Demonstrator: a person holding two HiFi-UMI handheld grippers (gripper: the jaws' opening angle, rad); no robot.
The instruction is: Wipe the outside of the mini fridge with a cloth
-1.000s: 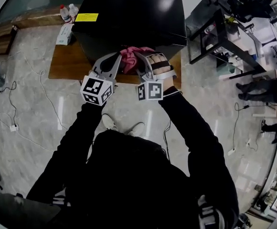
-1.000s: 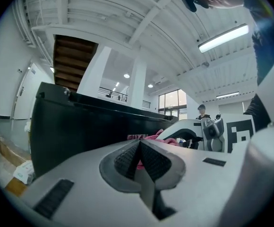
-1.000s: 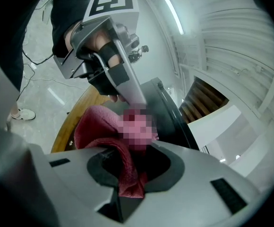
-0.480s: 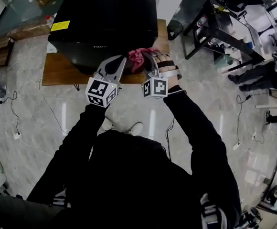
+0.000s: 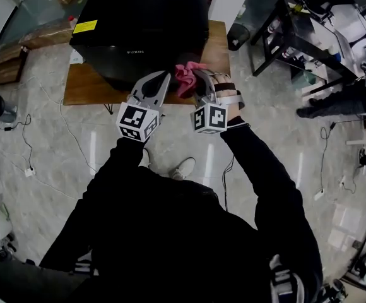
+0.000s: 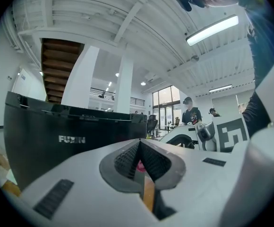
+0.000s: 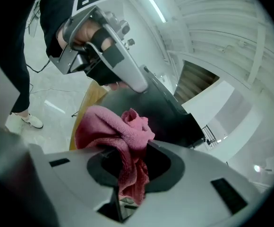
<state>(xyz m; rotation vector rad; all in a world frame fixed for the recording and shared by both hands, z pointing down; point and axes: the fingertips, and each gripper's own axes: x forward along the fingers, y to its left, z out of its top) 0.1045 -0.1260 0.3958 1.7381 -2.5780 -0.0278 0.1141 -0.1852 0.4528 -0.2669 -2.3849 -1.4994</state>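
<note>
- Pinching a fold of the pink cloth, the right gripper had its jaws clamped, with the rest of the cloth bunched above them.
- The cloth sat at the black mini fridge's front corner.
- The left gripper, just beside, had its jaws pressed together on nothing.
- The fridge stood on a wooden stand.

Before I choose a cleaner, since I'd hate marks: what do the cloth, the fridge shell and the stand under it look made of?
Cloth: pink terry or microfibre, by its fuzzy looped nap; matte.
Mini fridge: glossy black, its top mirrors lights; painted metal or plastic, unclear.
Stand: brown, wood-like tone, slight sheen; solid or veneer unclear.
</note>
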